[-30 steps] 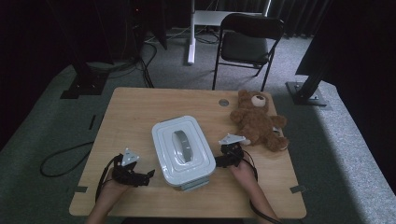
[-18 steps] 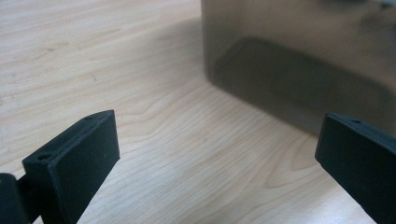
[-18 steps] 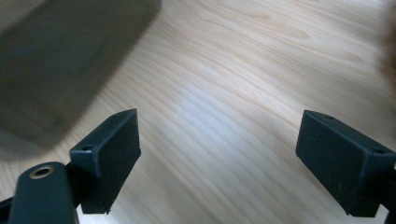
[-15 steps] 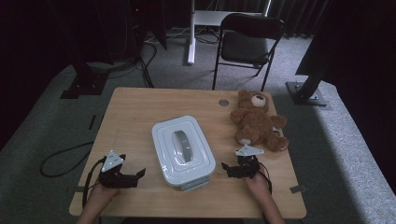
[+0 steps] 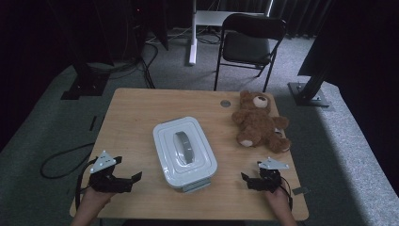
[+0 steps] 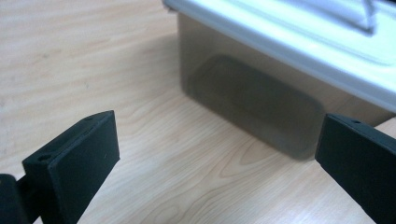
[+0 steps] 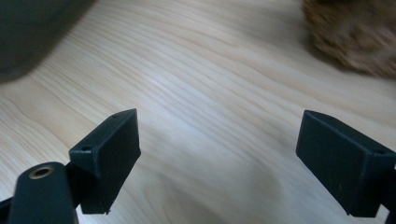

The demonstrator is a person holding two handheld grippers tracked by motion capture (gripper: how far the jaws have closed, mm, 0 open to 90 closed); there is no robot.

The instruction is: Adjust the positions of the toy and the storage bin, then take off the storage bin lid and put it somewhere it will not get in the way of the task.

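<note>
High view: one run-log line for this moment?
left gripper: open, empty | right gripper: open, empty | lidded container: closed, between them, untouched | teddy bear: lying far right

Bare wooden tabletop (image 5: 141,113) lies open ahead of my left gripper (image 5: 134,179), up to the lidded white plastic box (image 5: 184,151) blocking the centre. My right gripper (image 5: 245,178) has bare wood between it and the box; the brown plush teddy bear (image 5: 259,125) sits beyond it.

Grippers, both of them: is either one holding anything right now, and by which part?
Nothing is held. The left gripper and right gripper both stand open over bare table, either side of the lidded box.
</note>
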